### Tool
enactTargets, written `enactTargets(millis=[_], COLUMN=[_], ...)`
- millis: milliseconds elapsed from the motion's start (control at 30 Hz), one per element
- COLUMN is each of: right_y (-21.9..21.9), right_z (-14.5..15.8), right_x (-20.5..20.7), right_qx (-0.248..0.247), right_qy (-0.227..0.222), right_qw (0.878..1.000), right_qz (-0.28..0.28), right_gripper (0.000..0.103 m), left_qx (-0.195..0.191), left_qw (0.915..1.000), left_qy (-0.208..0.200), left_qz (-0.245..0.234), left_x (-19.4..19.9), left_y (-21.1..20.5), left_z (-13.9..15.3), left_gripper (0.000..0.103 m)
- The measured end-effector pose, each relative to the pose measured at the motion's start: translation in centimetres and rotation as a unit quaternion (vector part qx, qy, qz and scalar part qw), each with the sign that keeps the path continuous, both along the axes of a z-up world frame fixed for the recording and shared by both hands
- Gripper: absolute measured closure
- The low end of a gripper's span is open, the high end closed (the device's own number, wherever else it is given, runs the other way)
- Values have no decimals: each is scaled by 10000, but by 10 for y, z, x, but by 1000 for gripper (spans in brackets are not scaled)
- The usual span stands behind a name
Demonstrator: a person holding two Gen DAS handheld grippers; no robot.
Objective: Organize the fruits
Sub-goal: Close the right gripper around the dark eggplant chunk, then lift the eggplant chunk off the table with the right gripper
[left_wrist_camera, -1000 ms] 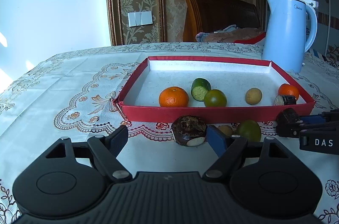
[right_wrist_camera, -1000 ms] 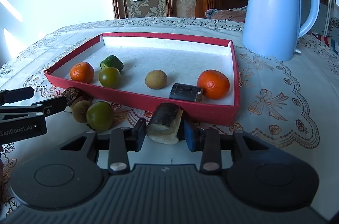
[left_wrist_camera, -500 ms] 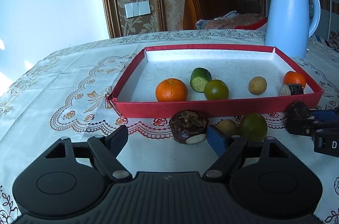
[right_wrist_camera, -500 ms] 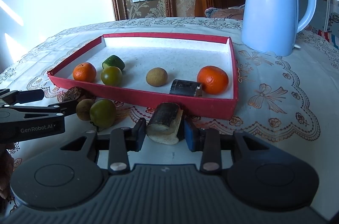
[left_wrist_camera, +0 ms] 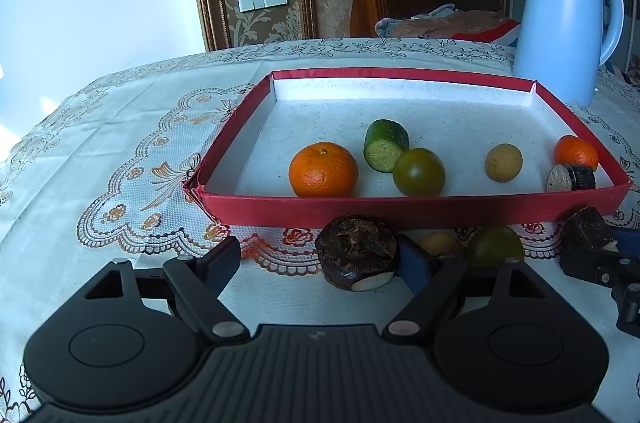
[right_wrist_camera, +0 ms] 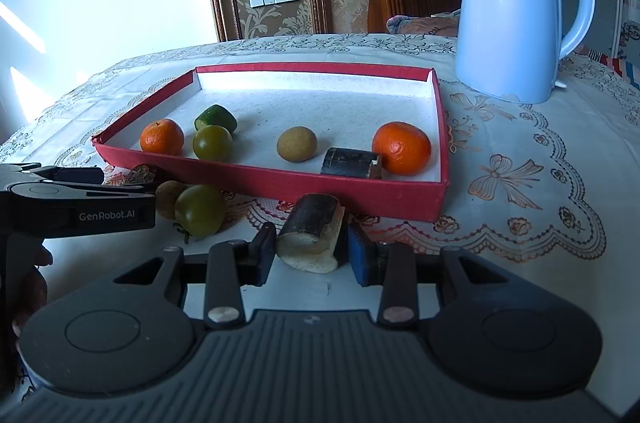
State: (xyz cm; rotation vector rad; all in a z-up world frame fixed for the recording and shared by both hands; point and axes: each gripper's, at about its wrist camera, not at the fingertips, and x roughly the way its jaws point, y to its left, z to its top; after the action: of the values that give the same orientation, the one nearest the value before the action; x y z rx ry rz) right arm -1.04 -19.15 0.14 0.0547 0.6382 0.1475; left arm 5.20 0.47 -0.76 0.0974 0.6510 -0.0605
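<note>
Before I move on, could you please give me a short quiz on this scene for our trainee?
1. True or false: the left gripper stands open.
2. How many oranges lie in the red tray? A one, B two, C three.
3. Fill in: the right gripper is shut on the ___.
Key: 1 true; 2 B; 3 sugarcane piece.
</note>
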Motion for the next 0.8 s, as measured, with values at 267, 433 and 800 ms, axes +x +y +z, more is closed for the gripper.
enactTargets(millis=[267,433,800], right_y=[6,8,11], right_z=[-1,-1,-2], right_x=[0,1,1], right_qx=[-151,-225,-368], right_qy=[-10,30,23], right_qw=[9999,9997,9993], right_qz=[4,-35,-56], right_gripper=[68,70,71], left_qx=[-175,-210,-258], left_qw=[9998,9998,9997], left_qy=[37,35,33], left_qz=[14,13,-3], left_x=[2,2,1], left_y=[5,5,6], left_z=[-2,-2,-2], left_gripper=[19,19,20])
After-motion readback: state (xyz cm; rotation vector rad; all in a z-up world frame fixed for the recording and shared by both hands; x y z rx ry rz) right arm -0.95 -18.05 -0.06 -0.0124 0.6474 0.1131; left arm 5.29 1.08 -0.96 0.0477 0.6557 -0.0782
